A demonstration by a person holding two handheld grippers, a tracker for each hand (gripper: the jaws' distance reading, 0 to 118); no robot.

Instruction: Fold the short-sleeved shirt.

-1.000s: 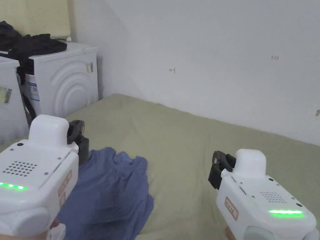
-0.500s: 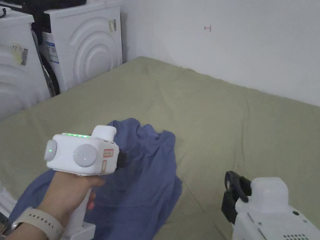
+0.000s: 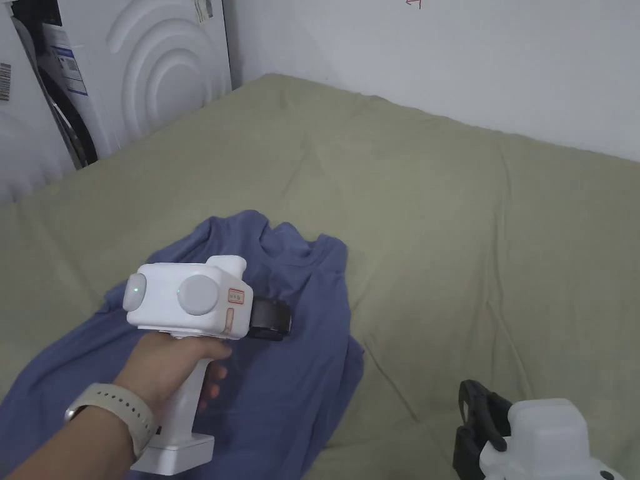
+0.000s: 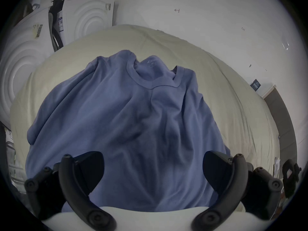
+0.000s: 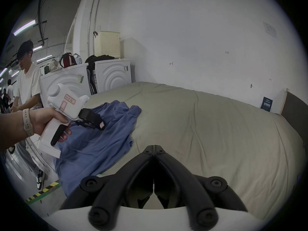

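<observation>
The left gripper point(image 4: 153, 173) has its two jaws spread wide, and nothing is between them. It hangs over the middle of the shirt point(image 3: 294, 375), pointing toward the collar point(image 4: 150, 83). From the head view I cannot tell if it touches the cloth or is just above it. A hand point(image 3: 169, 369) holds its white handle.

The right gripper point(image 5: 154, 151) has its jaws pressed together, and they hold nothing. It is low and off to the right, above the bare bed point(image 3: 469, 219), apart from the shirt.

The shirt is blue. It lies in a rumpled heap on the left part of the bed, near the front edge, and some of it hangs over that edge. The collar is at the far end, bunched up. The sides are folded in on themselves, so the sleeves are hard to pick out.

I think the shirt is light, soft and floppy. It will sag and bend when it is lifted, and it will not break. It could slide off the bed if pulled the wrong way. It needs to be spread flat first. A good place to grab is the two shoulders beside the collar, one for each gripper, since the seams there are thicker. A pinch in the middle would only bunch it more.

Two white machines point(image 3: 156, 69) stand past the bed.
</observation>
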